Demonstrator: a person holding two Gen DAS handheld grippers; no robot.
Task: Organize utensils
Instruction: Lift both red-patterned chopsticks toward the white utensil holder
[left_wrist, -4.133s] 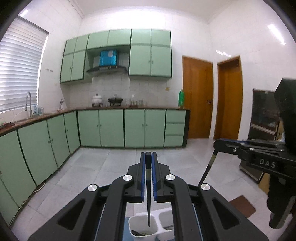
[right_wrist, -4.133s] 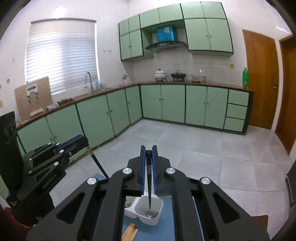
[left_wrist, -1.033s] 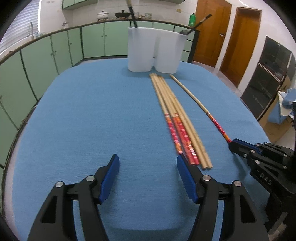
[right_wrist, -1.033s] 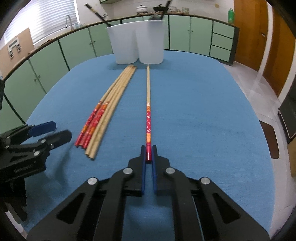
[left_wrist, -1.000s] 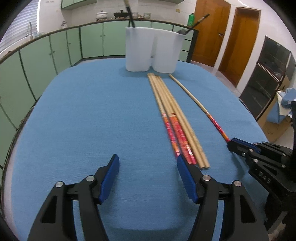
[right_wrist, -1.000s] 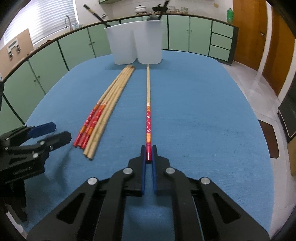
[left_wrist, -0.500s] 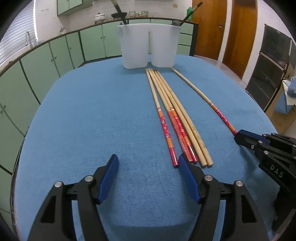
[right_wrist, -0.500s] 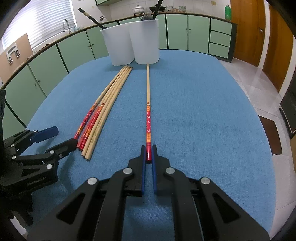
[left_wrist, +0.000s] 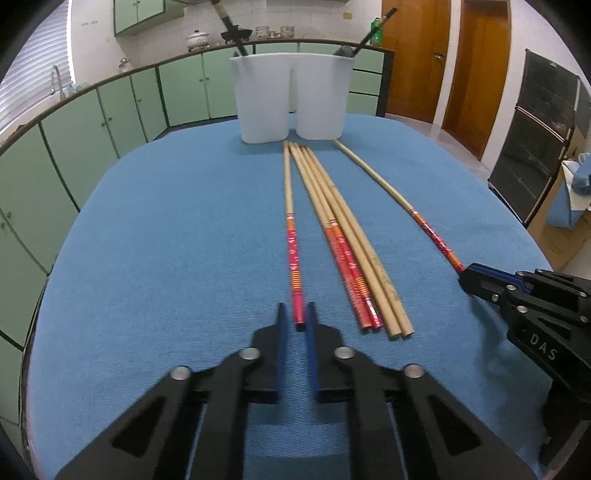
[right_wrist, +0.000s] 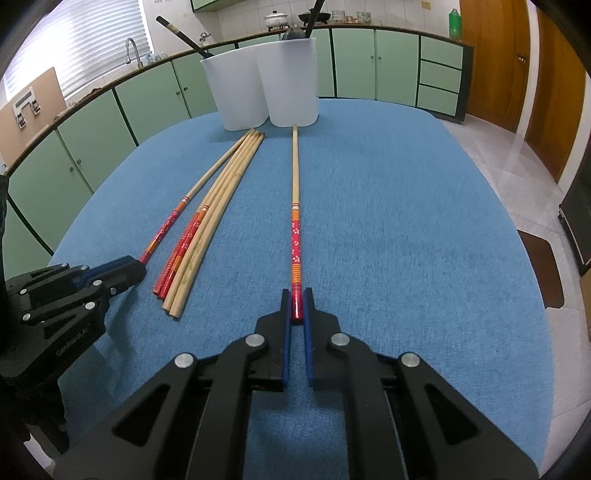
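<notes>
Where the left gripper (left_wrist: 295, 314) stood spread a second ago, its jaws now pinch the red end of one chopstick (left_wrist: 291, 240), pulled left of the bundle (left_wrist: 347, 236). On blue cloth (left_wrist: 166, 240), the right gripper (right_wrist: 296, 301), marked "DAS", pinches another chopstick (right_wrist: 294, 206). Two white tubs (left_wrist: 291, 96) stand far.
</notes>
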